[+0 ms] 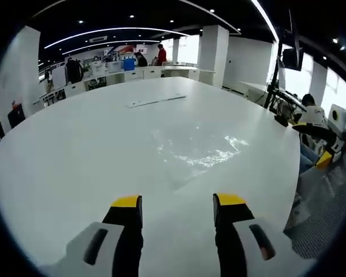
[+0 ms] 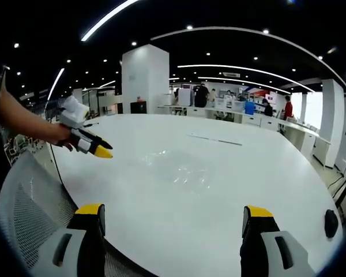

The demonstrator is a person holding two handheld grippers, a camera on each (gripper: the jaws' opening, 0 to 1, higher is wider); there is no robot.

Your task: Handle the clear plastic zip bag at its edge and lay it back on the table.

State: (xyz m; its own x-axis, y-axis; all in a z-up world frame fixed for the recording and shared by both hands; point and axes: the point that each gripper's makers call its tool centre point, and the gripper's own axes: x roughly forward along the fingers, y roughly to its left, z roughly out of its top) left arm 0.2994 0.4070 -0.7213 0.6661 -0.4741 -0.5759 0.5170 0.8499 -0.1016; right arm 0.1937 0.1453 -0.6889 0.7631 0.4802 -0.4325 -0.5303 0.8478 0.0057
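Left gripper (image 1: pixel 177 209) jaws apart, empty | right gripper (image 2: pixel 173 219) wide open, empty | zip bag (image 1: pixel 199 151) flat on table (image 1: pixel 75 150), likely awaiting an edge pinch.

Bright, even light from long white ceiling strip lights (image 2: pixel 251 70); glare whitens the glossy white round table (image 1: pixel 75 150); fisheye bending curves edges; distant background soft.

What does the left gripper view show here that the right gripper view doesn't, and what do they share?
Left gripper view: the right tongs entering from the right above a mesh chair, and a dark monitor on a stand. Right gripper view: the left tongs, a hand holding them, and a black object at the table edge. Both: the clear zip bag lying flat on the white table, untouched.
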